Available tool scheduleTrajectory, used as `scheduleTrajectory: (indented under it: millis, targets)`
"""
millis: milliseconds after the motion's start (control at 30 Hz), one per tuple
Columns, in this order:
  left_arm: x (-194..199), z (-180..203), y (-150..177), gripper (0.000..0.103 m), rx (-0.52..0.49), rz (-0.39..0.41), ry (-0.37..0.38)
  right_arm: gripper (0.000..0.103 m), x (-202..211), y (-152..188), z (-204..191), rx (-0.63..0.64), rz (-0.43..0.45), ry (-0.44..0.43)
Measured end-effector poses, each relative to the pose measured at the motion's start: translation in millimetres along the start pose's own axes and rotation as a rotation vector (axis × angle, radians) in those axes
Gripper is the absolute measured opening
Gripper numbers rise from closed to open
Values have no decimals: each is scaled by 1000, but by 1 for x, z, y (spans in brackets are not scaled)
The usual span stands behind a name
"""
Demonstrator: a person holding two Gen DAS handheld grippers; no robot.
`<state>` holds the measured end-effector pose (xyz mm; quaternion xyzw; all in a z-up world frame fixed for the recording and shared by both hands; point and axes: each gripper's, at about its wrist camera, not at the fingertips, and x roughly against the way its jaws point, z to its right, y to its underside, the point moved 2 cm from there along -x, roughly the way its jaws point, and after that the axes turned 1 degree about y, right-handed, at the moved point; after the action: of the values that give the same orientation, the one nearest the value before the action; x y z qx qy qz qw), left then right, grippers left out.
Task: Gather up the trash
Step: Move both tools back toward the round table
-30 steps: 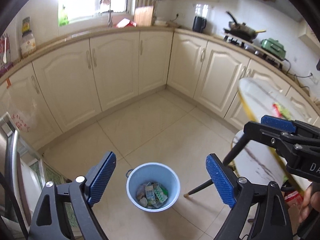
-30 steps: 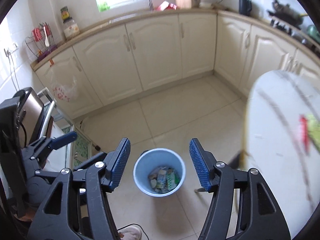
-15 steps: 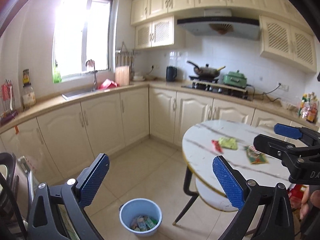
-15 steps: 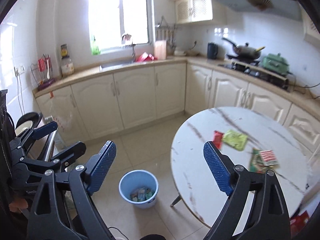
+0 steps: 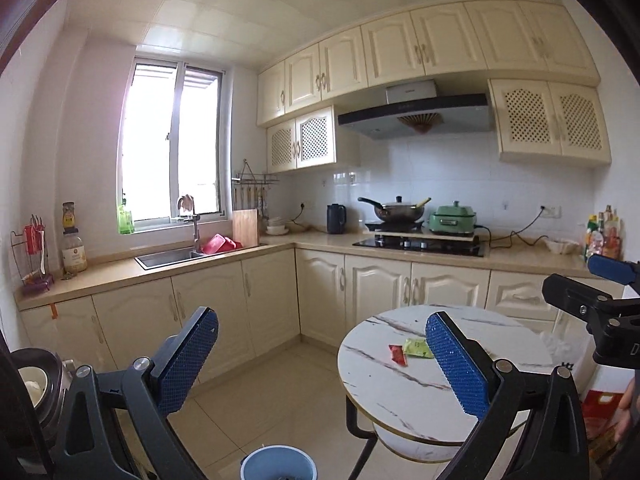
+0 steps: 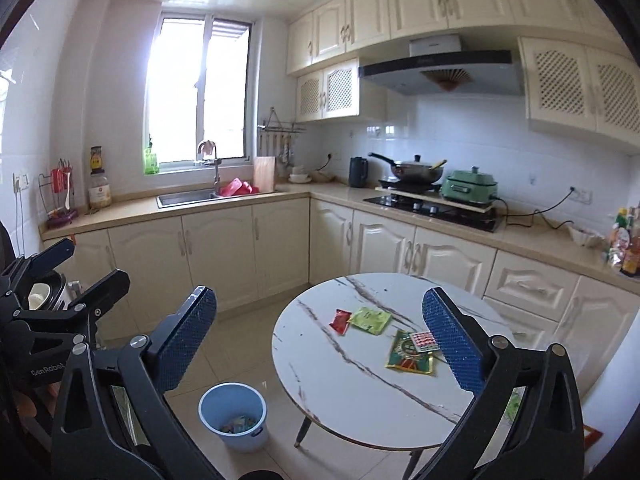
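A round marble table (image 6: 360,400) carries a red wrapper (image 6: 340,320), a green packet (image 6: 370,319) and a green-gold packet (image 6: 408,356) with a small red-and-white one on top. The left wrist view shows the same table (image 5: 400,392) with the red wrapper (image 5: 398,354) and green packet (image 5: 416,347). A blue bin (image 6: 232,420) with trash inside stands on the floor left of the table. My right gripper (image 6: 318,292) is in the air short of the table, its jaws opening with nothing between them. My left gripper (image 5: 320,316) is open and empty, above the bin (image 5: 278,462).
Cream cabinets and a beige counter (image 6: 240,200) run along the far walls, with a sink (image 6: 184,196), a kettle, a wok on the hob (image 6: 416,170) and a green pot. A rice cooker (image 5: 36,384) stands at the left. Bottles (image 6: 624,248) stand at the far right.
Both grippers have lifted from looking down into the bin to looking across the kitchen. The right jaws have spread wider. The table and its wrappers have come fully into view.
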<state>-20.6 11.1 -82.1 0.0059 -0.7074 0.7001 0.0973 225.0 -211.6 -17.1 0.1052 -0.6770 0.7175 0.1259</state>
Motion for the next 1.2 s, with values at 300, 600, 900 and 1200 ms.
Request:
scheduleTrajectory:
  millis: [300,600,900,1200]
  targets:
    - [34,20,16,102,3,72,25,103,36,-10,29,-36,66,77]
    - [32,19,27,102,-18,75,52,103,42,-13,49,-60,88,117]
    - [-8,20,10,102,-24,40,59,103,32,-8,65,-82,81,133]
    - [-83,40,5,102,-54,-77,77,103,-18,16,93,-126,-4,142]
